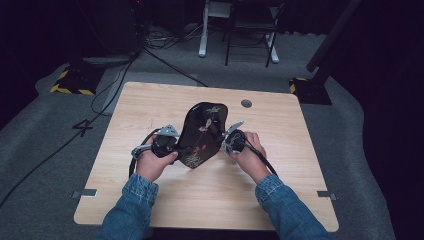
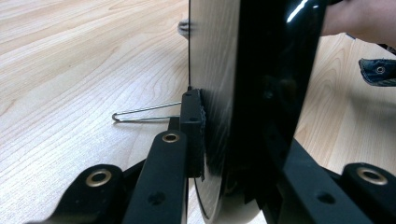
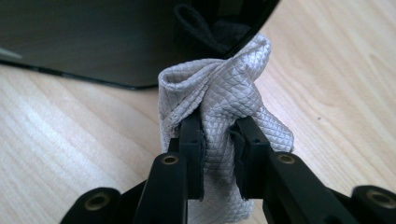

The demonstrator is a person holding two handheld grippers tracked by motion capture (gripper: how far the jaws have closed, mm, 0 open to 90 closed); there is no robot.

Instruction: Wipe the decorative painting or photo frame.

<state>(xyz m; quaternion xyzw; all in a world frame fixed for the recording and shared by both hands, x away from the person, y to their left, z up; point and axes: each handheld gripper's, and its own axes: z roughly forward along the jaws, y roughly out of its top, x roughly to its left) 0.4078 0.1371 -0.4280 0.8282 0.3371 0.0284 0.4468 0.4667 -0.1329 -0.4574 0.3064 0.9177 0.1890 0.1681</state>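
At the middle of the counter (image 1: pixel 150 105), a glossy black tray (image 1: pixel 202 132) with a curved, lobed outline and a painted flower pattern stands tilted up on its near edge. It seems to be propped this way so its surface can be wiped.

The left claw (image 1: pixel 176 148) is clenched on the tray's left rim; in the left gripper view its black pads (image 2: pixel 194 135) press either side of the thin lacquered edge (image 2: pixel 243 116), steadying it.

The right claw (image 1: pixel 229 142) is clenched on a bunched grey cloth (image 3: pixel 224 112), a soft fabric with a fine diamond-scale weave. Its folded top touches the tray's dark, mirror-like face (image 3: pixel 93 37) near a rounded corner, probably ready to polish it.

A bent wire clip (image 2: pixel 140 114) lies on the counter beside the tray. The counter is pale wood grain, smooth and matt. The person's arms wear denim sleeves (image 1: pixel 132 200).
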